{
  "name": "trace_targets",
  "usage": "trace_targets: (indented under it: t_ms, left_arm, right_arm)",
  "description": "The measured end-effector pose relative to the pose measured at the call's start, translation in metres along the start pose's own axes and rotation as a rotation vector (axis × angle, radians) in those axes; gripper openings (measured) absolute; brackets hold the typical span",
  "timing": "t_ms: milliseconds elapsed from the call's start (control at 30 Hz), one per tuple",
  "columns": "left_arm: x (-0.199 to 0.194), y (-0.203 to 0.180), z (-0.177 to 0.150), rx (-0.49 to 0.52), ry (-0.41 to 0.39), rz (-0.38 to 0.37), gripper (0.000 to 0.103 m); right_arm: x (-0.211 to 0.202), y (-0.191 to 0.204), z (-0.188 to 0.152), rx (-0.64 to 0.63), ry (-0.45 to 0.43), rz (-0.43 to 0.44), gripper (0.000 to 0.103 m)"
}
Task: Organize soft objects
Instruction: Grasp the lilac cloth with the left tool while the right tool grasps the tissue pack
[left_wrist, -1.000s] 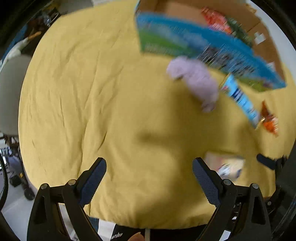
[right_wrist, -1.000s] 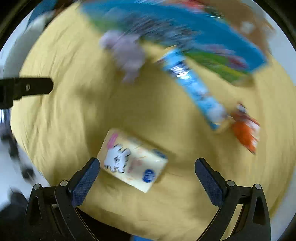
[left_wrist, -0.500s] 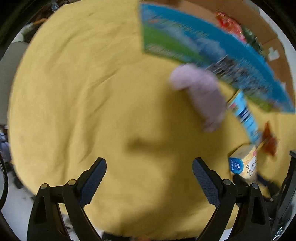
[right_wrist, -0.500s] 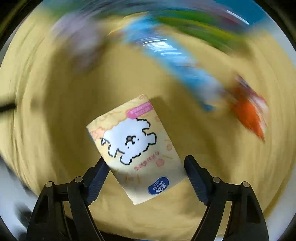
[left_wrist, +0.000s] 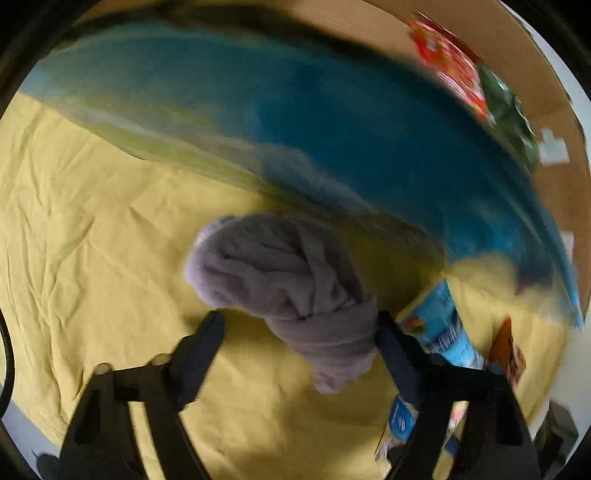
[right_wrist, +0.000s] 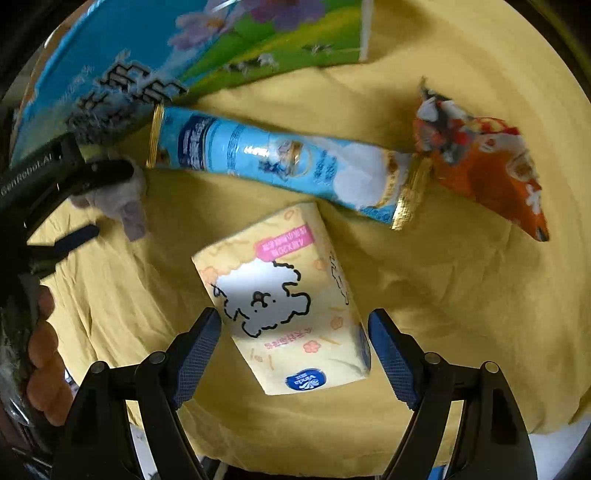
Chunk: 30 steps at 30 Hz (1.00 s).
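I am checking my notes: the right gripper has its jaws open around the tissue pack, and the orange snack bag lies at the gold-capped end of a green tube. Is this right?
Not quite. The tube is light blue, not green, as the right wrist view shows. The rest holds: the right gripper has its jaws open around the tissue pack, and the orange snack bag lies at the tube's gold-capped end.

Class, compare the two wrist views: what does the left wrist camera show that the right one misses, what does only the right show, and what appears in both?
Only the left wrist view shows the cardboard box's inside with red and green packets.

Only the right shows the tissue pack's dog drawing between the open right gripper, and a hand.

Both show the purple cloth, blue tube, orange snack bag, yellow sheet and left gripper.
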<state>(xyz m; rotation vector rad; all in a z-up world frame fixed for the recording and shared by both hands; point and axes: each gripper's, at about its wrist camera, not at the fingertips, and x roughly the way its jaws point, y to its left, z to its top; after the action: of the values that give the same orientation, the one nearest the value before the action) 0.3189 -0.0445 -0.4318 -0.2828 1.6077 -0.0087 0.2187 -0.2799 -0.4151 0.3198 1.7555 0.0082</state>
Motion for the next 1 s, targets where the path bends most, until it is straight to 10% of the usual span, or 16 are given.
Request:
trace_targets:
  t_ms: [167,433,567,800,900,1000]
  left_arm:
    - [-0.005,-0.006,-0.027,0.109,0.047,-0.005,0.035]
    - [-0.018,0.021,-0.045,0.096,0.079,-0.034,0.038]
    - [-0.034,0.041,-0.031,-0.012,0.001,-0.123,0.061]
    - [-0.006,0.018,0.016,0.003,-0.021,-0.094,0.063]
    - [-0.002,0.017,0.017,0.02,-0.06,-0.069,0.035]
    - [-0.004,0.014,0.006,0.099,-0.044,-0.038,0.034]
  right_arm:
    - [0.01,0.01,-0.019,-0.04,0.017,-0.046,0.075]
    - [0.017,0.024,-0.037,-0.071,0.02,-0.032,0.073]
    - [0.008,0.012,-0.024,-0.024,0.002,0.01,0.073]
    - [0.004,-0.005,-0.006,-0.006,0.014,0.007,0.073]
    - [0.007,0.0,-0.002,-0.009,0.025,-0.012,0.071]
    - [0.006,0.007,-0.008,-0.015,0.016,-0.032,0.068]
